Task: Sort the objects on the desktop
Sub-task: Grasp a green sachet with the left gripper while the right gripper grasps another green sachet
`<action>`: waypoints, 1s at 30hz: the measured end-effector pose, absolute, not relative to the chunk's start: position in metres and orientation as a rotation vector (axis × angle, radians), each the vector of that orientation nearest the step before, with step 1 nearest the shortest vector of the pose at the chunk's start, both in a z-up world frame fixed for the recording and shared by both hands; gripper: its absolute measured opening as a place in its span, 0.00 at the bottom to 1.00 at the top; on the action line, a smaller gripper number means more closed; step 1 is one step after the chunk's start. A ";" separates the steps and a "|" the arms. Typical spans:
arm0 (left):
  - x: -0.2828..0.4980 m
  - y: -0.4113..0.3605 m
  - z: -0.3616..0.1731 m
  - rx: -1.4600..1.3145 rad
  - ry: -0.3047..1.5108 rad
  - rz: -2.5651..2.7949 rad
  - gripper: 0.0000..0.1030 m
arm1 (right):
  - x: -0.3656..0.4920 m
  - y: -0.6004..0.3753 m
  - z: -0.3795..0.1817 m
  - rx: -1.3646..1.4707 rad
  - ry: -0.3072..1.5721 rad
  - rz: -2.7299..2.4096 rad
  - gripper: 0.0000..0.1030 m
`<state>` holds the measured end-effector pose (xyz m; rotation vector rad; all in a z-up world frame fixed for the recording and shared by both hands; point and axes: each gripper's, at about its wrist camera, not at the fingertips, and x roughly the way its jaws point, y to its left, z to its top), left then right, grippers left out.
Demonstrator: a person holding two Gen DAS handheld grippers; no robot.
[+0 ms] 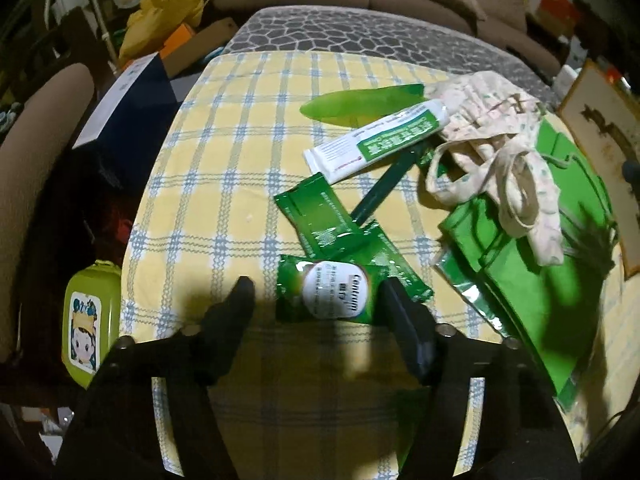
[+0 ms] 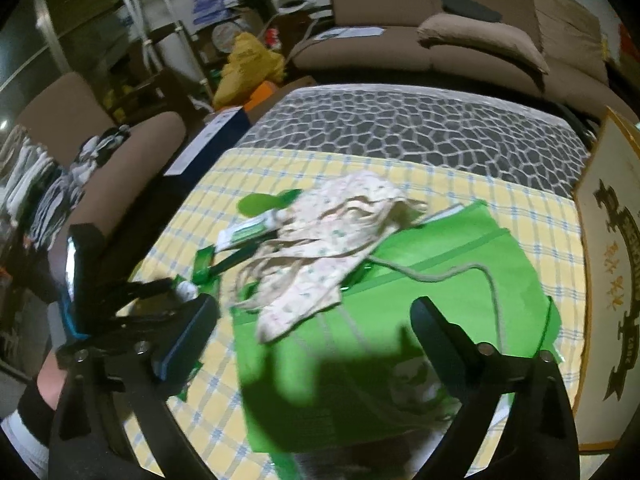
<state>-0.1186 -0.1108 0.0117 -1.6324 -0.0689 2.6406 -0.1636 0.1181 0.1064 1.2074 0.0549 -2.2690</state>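
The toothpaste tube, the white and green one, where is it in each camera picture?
Left wrist view: the toothpaste tube lies right of the middle, slanting, its top end by the flowery cloth pouch.
Right wrist view: the same tube is small, left of the middle, its end tucked against the pouch.
Shared landmark: the pouch, partly on the green bag, on the yellow checked cloth.

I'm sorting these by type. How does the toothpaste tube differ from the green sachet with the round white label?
The toothpaste tube is mostly white with a green band; the green sachet is green with a round white label. The tube is long, rounded and lies propped on other items; the sachet is flat and squarish and lies near the left gripper. Both lie on the checked cloth.
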 end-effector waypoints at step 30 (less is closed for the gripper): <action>-0.103 -0.139 0.053 -1.406 -0.327 2.694 0.08 | -0.077 0.001 0.016 1.358 0.214 -1.905 0.46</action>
